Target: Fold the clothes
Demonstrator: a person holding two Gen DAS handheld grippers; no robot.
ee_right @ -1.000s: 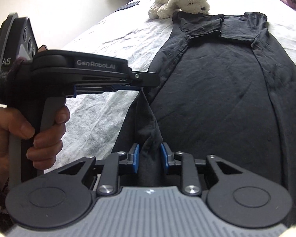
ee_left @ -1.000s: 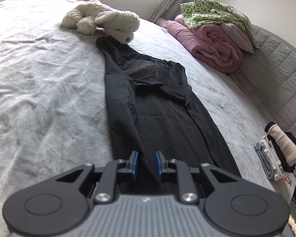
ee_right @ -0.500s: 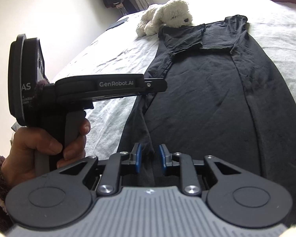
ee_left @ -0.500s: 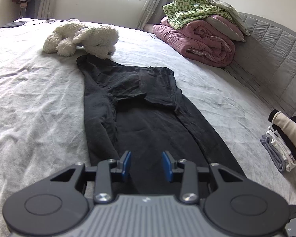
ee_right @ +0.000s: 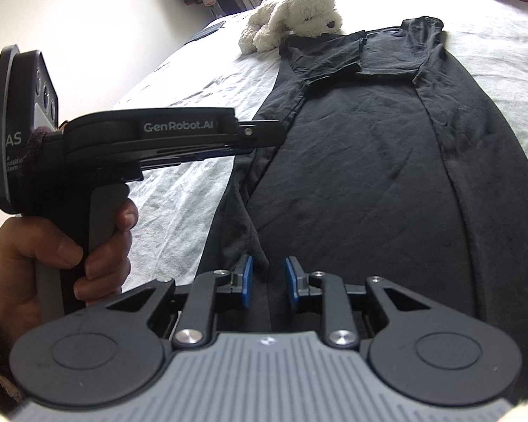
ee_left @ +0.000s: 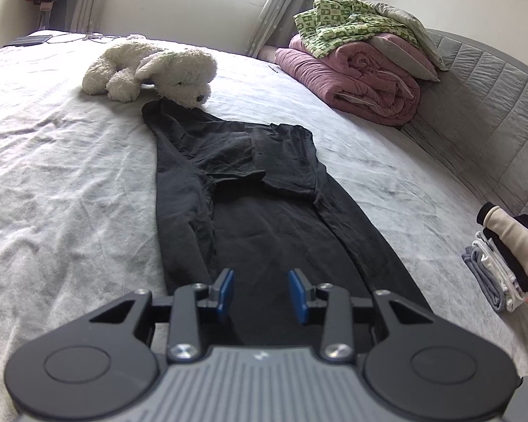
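A long black garment [ee_left: 264, 218] lies flat along the bed, both sides and sleeves folded inward, its far end touching a white plush dog [ee_left: 151, 70]. My left gripper [ee_left: 262, 295] hovers open over the garment's near end with nothing between its blue pads. In the right wrist view the same garment [ee_right: 369, 176] fills the middle. There my right gripper [ee_right: 269, 283] is narrowly shut on a raised ridge of the garment's left edge. The left gripper [ee_right: 264, 133], held by a hand [ee_right: 52, 256], sits above that edge; its jaws are edge-on.
The grey bedsheet [ee_left: 52, 176] is wrinkled to the left. A pink duvet [ee_left: 352, 77] with a green patterned cloth on top rests by the padded headboard [ee_left: 492, 105]. A small pile of folded clothes [ee_left: 503, 267] lies at the right.
My left gripper has opened and let go of the garment's edge, then drawn back and tilted up. My right gripper keeps its hold while the ridge of fabric sinks lower.
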